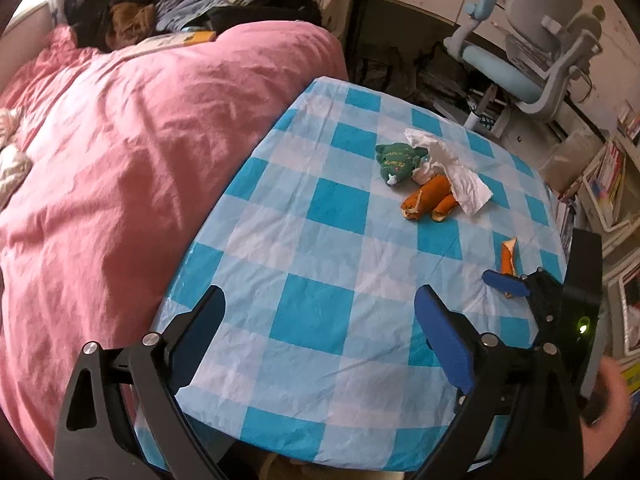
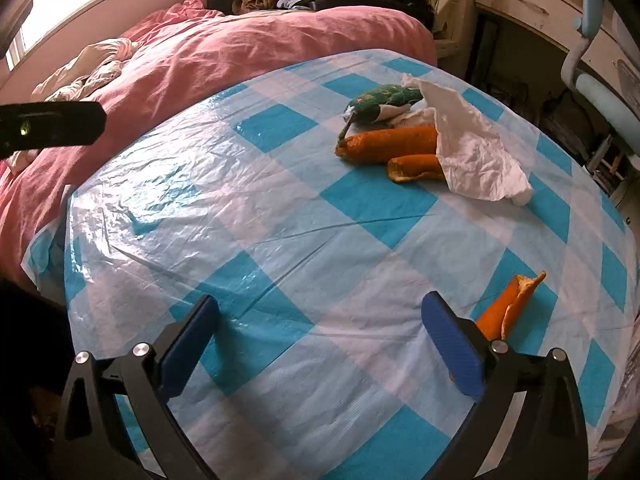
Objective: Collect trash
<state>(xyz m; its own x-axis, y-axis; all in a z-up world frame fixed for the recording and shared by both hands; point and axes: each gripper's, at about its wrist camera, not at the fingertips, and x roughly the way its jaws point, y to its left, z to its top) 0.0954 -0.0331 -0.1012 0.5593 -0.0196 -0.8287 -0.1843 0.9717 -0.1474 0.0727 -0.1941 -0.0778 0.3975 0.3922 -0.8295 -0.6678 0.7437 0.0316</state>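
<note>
Here both my grippers hang over the checked desk [image 2: 280, 216], fingers spread wide and empty. A lone orange peel strip [image 2: 510, 304] lies just outside my right gripper [image 2: 320, 336], half hidden behind its right finger. My left gripper [image 1: 320, 336] is well short of the far pile: green wrapper [image 1: 398, 160], crumpled tissue [image 1: 460, 172] and orange peels [image 1: 430, 198]. What the tissue covers I can't quite tell.
</note>
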